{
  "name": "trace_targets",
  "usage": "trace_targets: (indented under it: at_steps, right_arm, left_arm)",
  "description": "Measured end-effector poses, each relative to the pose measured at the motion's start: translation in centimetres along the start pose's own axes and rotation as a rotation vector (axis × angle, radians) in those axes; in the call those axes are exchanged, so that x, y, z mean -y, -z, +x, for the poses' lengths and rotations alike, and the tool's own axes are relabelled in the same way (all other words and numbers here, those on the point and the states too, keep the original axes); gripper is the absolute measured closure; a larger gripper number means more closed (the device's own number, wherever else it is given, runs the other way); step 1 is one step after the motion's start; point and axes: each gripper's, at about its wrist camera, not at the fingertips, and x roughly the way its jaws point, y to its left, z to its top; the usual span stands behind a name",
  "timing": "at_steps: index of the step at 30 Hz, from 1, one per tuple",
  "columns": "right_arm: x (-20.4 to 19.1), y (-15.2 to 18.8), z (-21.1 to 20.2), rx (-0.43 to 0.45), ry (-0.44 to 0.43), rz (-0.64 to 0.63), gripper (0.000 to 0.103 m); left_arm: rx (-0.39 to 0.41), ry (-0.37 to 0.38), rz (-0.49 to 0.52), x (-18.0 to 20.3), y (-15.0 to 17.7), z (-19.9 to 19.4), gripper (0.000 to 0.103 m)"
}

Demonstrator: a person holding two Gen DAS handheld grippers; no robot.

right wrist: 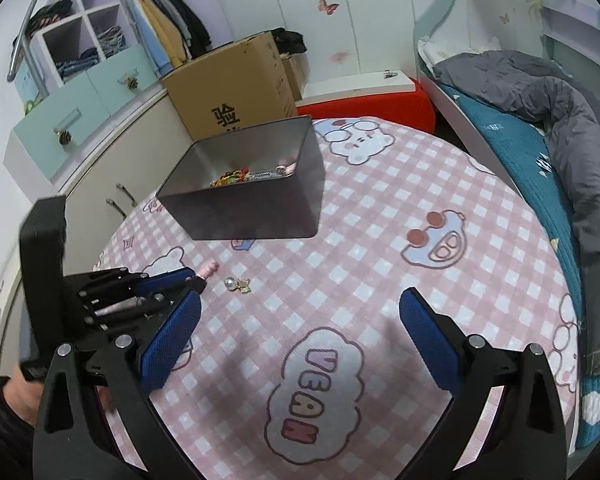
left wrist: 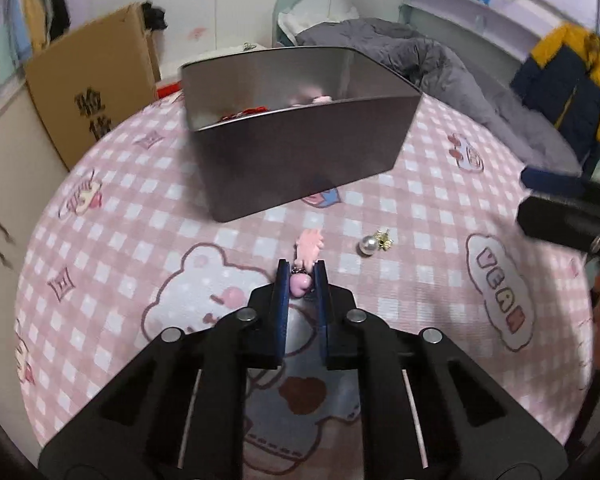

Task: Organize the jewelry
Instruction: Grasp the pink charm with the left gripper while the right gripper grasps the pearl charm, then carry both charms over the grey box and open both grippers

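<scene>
Left gripper (left wrist: 302,276) pinches pink charm (left wrist: 305,258): glossy heart, frilly end.

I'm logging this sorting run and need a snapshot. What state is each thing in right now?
Left gripper: shut on the pink charm.
Pink charm: pinched between the fingers at one end, the other end sticking out ahead.
Right gripper: open, holding nothing.
Pearl earring: lying loose on the checked cloth, ungripped.
Metal tin: lidless, open on top, some jewelry already inside.
Cardboard box: closed.
</scene>
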Motion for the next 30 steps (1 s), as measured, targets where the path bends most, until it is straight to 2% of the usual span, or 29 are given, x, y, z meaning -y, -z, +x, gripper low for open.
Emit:
trace_targets:
  at_steps: [5, 8, 10, 12, 13, 15, 16, 18, 23, 30]
  right_arm:
    - [-2.1, -0.1, 2.4, -0.024, -0.023, -0.095, 0.008]
    - [-3.3, -0.1, 4.2, -0.043, -0.015, -0.144, 0.021]
    - [-4.0, -0.2, 5.3, -0.055, -0.014, -0.167, 0.041]
    - [-4.5, -0.1, 6.3, -0.066, -0.012, -0.198, 0.047]
    - [-4.9, 0.2, 7.0, -0.084, -0.009, -0.226, 0.054]
    - [-5.6, 0.7, 7.2, -0.077, 0.013, -0.282, 0.062]
    - [-5.9, 0.9, 7.1, -0.08, 0.003, -0.302, 0.076]
    - [-5.9, 1.1, 6.9, -0.083, 0.004, -0.313, 0.093]
    - [-4.8, 1.5, 6.1, -0.075, -0.049, -0.252, 0.093]
    - [-4.9, 0.7, 3.5, -0.042, -0.092, -0.235, 0.093]
  left_arm:
    - [0.019, -0.011, -0.061, -2.0, 0.5, -1.3, 0.091]
    - [0.036, -0.012, -0.088, -2.8, 0.6, -2.2, 0.091]
    - [0.043, -0.01, -0.106, -3.3, 0.8, -2.8, 0.091]
    - [0.047, -0.013, -0.116, -3.7, 0.8, -3.0, 0.091]
    - [0.049, -0.012, -0.124, -3.9, 0.9, -3.2, 0.091]
    - [0.05, -0.012, -0.134, -4.1, 1.0, -3.3, 0.091]
    - [0.05, -0.014, -0.138, -4.2, 1.0, -3.3, 0.091]
    - [0.053, -0.014, -0.146, -4.3, 1.0, -3.5, 0.091]
    - [0.06, -0.007, -0.151, -4.3, 1.1, -3.7, 0.091]
    - [0.093, 0.005, -0.15, -4.1, 0.4, -5.1, 0.091]
